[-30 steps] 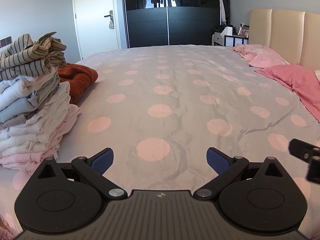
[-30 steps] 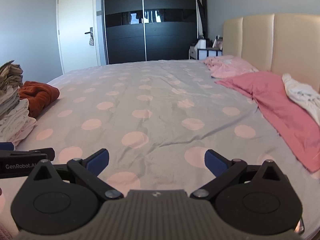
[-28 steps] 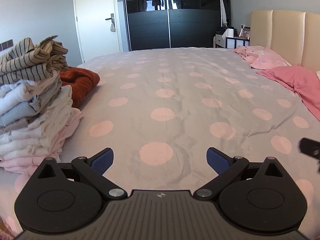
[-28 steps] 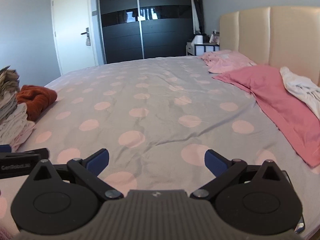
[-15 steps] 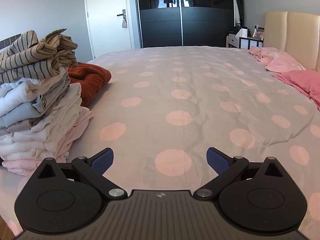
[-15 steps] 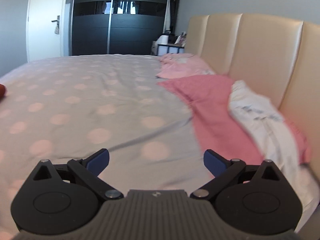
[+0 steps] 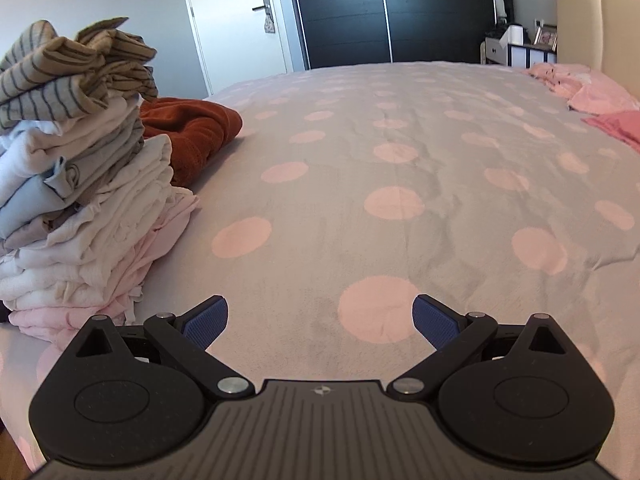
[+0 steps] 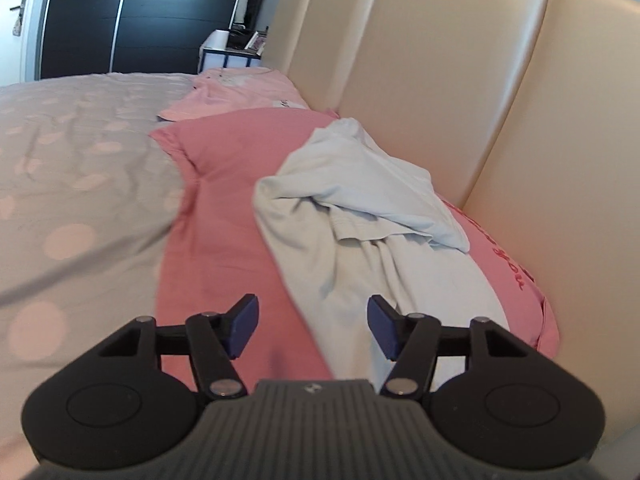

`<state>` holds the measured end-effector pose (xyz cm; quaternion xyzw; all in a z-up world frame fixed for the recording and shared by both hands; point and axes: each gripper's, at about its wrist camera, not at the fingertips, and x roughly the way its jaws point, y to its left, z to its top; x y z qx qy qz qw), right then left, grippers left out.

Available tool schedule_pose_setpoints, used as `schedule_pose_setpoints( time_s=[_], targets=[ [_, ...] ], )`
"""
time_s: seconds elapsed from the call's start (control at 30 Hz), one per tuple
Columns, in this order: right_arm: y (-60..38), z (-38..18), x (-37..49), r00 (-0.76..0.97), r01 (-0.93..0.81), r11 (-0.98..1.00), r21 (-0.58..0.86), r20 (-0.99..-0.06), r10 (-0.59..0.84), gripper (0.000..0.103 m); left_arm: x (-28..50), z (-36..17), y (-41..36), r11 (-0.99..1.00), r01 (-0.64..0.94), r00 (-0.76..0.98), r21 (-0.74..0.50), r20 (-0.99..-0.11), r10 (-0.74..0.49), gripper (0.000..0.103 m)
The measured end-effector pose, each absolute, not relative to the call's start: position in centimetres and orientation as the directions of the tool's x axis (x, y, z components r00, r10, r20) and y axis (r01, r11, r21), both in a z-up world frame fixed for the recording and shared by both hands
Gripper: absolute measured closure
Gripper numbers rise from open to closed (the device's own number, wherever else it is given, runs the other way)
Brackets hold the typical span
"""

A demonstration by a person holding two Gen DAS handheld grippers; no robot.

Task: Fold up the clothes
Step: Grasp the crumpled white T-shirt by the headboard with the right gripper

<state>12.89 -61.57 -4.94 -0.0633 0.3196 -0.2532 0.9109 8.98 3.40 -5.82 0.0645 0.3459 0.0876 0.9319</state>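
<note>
A crumpled pale white garment point(image 8: 360, 216) lies on a pink pillow point(image 8: 224, 184) beside the cream headboard point(image 8: 440, 80). My right gripper point(image 8: 312, 324) hovers over the garment's near edge, jaws closing, the cloth's edge lying between the blue pads without being pressed. In the left wrist view a tall stack of folded clothes point(image 7: 76, 184) stands at the left, striped tops uppermost. My left gripper point(image 7: 320, 320) is open and empty above the grey, pink-dotted bedcover point(image 7: 380, 152), to the right of the stack.
A rust-orange garment point(image 7: 188, 128) lies behind the stack. A light pink pillow point(image 8: 240, 92) sits further along the headboard. A dark wardrobe point(image 7: 384, 12), a white door point(image 7: 236, 20) and a nightstand point(image 7: 516, 48) stand beyond the bed.
The right gripper swung right from the middle of the bed to the pillows and the white garment, and its jaws narrowed. The left gripper drifted closer to the clothes stack and lower.
</note>
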Motion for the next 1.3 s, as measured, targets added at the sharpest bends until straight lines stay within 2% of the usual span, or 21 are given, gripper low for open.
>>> schedule_pose_setpoints(
  time_s=[0.07,0.13,0.23,0.27,0.3,0.43,0.63,0.77,1.0,1.13,1.3],
  targets=[
    [-62.4,-6.0,14.6,0.653,0.417,0.858,-0.3,-0.558,-0.512,0.042,9.5,-6.2,3.1,0.976,-0.115,0.74,0.184,-0.64,0.208,0.002],
    [-63.0,-6.5,15.8,0.636,0.424,0.843,-0.331,-0.553,-0.538,0.05,10.0,-6.4,2.7,0.976,-0.105,0.74,0.188,-0.641,0.203,0.002],
    [-63.6,-6.2,16.8,0.603,0.462,0.807,-0.368,-0.537,-0.59,0.074,10.4,-6.7,2.3,0.977,-0.09,0.742,0.194,-0.642,0.196,0.002],
    [-63.9,-5.9,17.0,0.593,0.48,0.797,-0.366,-0.534,-0.602,0.087,10.4,-6.7,2.2,0.977,-0.086,0.741,0.193,-0.643,0.192,0.002],
    [-64.2,-5.5,17.1,0.583,0.499,0.788,-0.362,-0.533,-0.614,0.092,10.4,-6.6,2.2,0.979,-0.083,0.741,0.188,-0.645,0.187,0.003],
    [-63.0,-2.9,16.9,0.593,0.499,0.776,-0.387,-0.5,-0.631,0.096,10.1,-6.4,2.1,0.983,-0.074,0.738,0.169,-0.653,0.168,0.003],
    [-57.2,4.4,15.2,0.724,0.387,0.851,-0.356,-0.454,-0.52,0.097,8.6,-4.0,2.3,0.993,-0.056,0.776,0.109,-0.621,0.111,0.004],
    [-50.0,10.1,13.3,0.817,0.258,0.908,-0.329,-0.428,-0.387,0.097,7.0,-1.8,2.7,0.996,-0.041,0.809,0.081,-0.582,0.081,0.004],
    [-34.9,16.9,7.9,0.888,-0.05,0.982,-0.184,-0.458,-0.04,0.097,3.5,2.1,5.7,0.997,-0.059,0.85,0.043,-0.521,0.073,0.004],
    [-26.7,16.1,5.5,0.845,-0.233,0.972,-0.028,-0.501,0.188,0.097,1.9,3.7,8.3,0.996,-0.091,0.859,0.023,-0.505,0.09,0.004],
    [-17.5,9.0,2.2,0.706,-0.4,0.907,0.134,-0.586,0.398,0.094,0.4,4.9,11.5,0.991,-0.13,0.855,-0.019,-0.508,0.103,0.004]
  ],
)
